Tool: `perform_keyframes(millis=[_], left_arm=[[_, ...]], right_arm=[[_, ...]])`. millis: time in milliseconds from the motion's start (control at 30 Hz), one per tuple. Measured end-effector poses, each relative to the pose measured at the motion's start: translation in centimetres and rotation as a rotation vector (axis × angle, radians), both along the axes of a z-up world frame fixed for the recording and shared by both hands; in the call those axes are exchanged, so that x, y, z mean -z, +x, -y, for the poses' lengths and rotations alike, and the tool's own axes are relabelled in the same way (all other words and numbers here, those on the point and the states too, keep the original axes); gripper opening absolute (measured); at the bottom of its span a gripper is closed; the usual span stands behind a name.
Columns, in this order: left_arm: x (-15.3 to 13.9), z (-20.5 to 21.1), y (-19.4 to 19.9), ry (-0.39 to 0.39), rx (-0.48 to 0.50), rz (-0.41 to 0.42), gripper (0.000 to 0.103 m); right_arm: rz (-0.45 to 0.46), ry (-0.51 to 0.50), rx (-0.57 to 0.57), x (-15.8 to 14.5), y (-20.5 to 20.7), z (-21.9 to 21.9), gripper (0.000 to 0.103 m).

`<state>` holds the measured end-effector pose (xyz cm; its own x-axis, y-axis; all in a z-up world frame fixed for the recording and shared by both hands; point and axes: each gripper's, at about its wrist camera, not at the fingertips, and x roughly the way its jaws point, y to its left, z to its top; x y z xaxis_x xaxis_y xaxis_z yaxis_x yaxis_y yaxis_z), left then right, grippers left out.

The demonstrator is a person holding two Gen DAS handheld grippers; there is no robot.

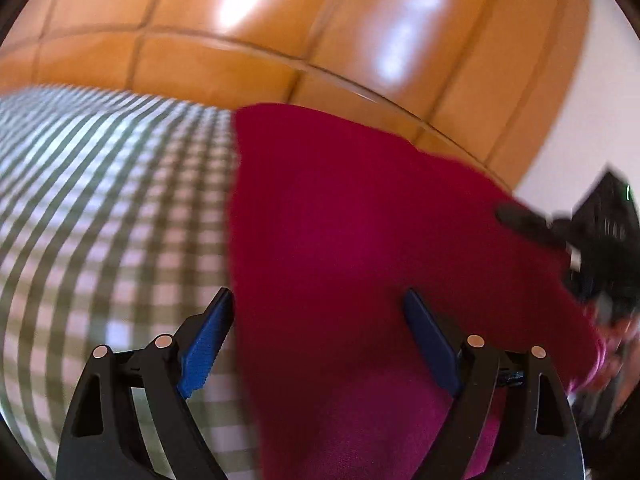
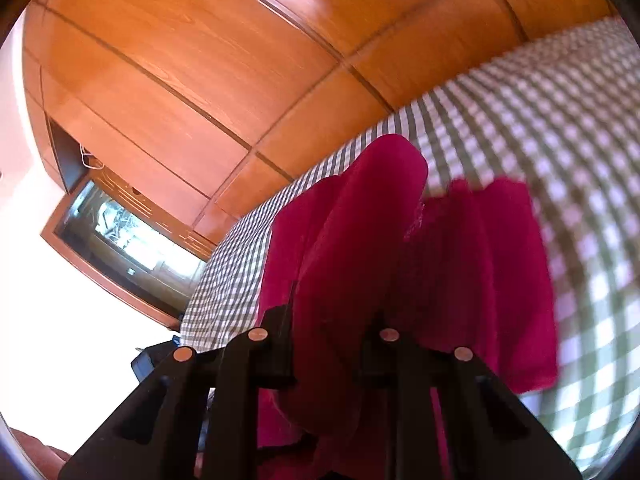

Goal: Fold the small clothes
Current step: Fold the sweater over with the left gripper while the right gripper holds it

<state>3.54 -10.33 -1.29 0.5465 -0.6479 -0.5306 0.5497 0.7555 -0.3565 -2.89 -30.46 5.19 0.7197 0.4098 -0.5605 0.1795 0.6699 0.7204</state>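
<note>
A crimson garment (image 1: 360,240) lies on the green-and-white checked cloth (image 1: 100,200). My left gripper (image 1: 320,312) is open, its blue-padded fingers (image 1: 208,340) straddling the garment's left edge just above it. The right gripper shows in the left wrist view (image 1: 532,228) at the garment's right edge. In the right wrist view the garment (image 2: 480,272) is bunched and lifted into folds; my right gripper (image 2: 332,320) is shut on a fold of it, fingertips hidden by the fabric.
The checked cloth (image 2: 560,120) covers a bed-like surface. Glossy wooden wardrobe panels (image 1: 280,20) stand behind it, also in the right wrist view (image 2: 200,60). A mirror or glass panel (image 2: 120,232) sits at the left; a white wall (image 1: 580,100) at the right.
</note>
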Motion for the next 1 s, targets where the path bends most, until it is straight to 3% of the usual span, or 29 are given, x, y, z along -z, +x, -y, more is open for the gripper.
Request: perform_keyframes(millis=[233, 433, 500, 600, 667, 733, 867, 1000], left_arm=[[-0.6, 3.9, -0.5, 0.109, 0.036, 0.050, 0.091], [0.4, 7.7, -2.5, 0.316, 0.071, 0.172, 0.099], [0.8, 8.0, -2.7, 0.332, 0.064, 0.207, 0.099], [0.9, 7.4, -2.5, 0.300, 0.063, 0.201, 0.099], [0.5, 6.8, -2.7, 0.270, 0.062, 0.190, 0.099], [0.2, 5.6, -2.7, 0.212, 0.043, 0.171, 0.099], [-0.7, 2.9, -3.2, 0.082, -0.014, 0.158, 0.099], [-1.7, 1.6, -3.3, 0.053, -0.068, 0.203, 0.099]], right_arm=[[-0.027, -0.005, 0.070, 0.9, -2.0, 3.3, 0.018], [-0.117, -0.059, 0.118, 4.9, -2.2, 4.8, 0.020], [-0.142, -0.043, 0.143, 6.5, -3.0, 5.3, 0.026], [-0.125, 0.018, 0.179, 6.8, -3.7, 5.6, 0.036], [-0.128, -0.043, 0.181, 5.5, -3.9, 5.3, 0.049], [-0.103, -0.134, 0.192, 3.0, -4.6, 4.6, 0.053], [-0.043, -0.154, 0.162, -0.7, -6.7, 2.8, 0.054], [-0.021, -0.185, 0.094, -2.6, -7.6, -0.2, 0.048]])
